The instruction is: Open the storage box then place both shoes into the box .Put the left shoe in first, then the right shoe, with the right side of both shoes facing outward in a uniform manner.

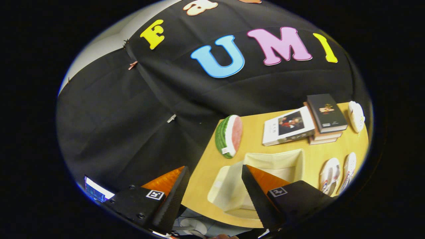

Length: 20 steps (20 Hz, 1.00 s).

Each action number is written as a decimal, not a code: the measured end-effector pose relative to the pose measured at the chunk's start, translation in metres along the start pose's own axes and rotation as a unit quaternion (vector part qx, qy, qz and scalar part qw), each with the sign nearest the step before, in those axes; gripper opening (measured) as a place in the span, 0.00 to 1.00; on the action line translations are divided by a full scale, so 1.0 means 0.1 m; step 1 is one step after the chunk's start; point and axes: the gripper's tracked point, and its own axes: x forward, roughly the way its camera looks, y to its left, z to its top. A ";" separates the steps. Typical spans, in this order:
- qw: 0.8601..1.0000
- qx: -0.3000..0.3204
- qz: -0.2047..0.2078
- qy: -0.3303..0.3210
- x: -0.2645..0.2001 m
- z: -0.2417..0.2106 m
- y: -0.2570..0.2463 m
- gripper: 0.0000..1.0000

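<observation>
A cream fabric storage box (282, 159) stands on the wooden table (252, 132), its lid flap (225, 189) folded down toward me. Two white shoes (337, 174) lie side by side to the right of the box. My gripper (215, 172) hangs high above the table's near edge, tilted, with its fingers wide apart and nothing between them. The right finger (255, 196) overlaps the box's front in the view; the left finger (174, 196) is off the table over the dark cloth.
A watermelon-slice toy (229, 135) lies left of the box at the table's far corner. Beyond the box sits a white book (288, 126) and a stack of books (325, 116). A white object (356, 116) rests at the far right.
</observation>
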 end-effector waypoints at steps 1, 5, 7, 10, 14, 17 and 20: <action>1.000 -0.007 -0.019 -0.006 -0.11 -0.01 -0.20 0.98; 0.994 -0.046 -0.096 -0.014 -0.52 -0.11 -1.02 0.98; 0.989 -0.068 -0.135 -0.003 -0.65 -0.20 -1.49 0.98; 0.977 -0.087 -0.194 0.003 -0.84 -0.29 -2.20 0.99; 0.970 -0.087 -0.222 0.047 -0.98 -0.67 -2.88 0.98; 0.959 -0.113 -0.244 0.091 -1.05 -0.97 -3.34 0.99; 0.952 -0.123 -0.251 0.128 -0.99 -1.23 -3.68 0.98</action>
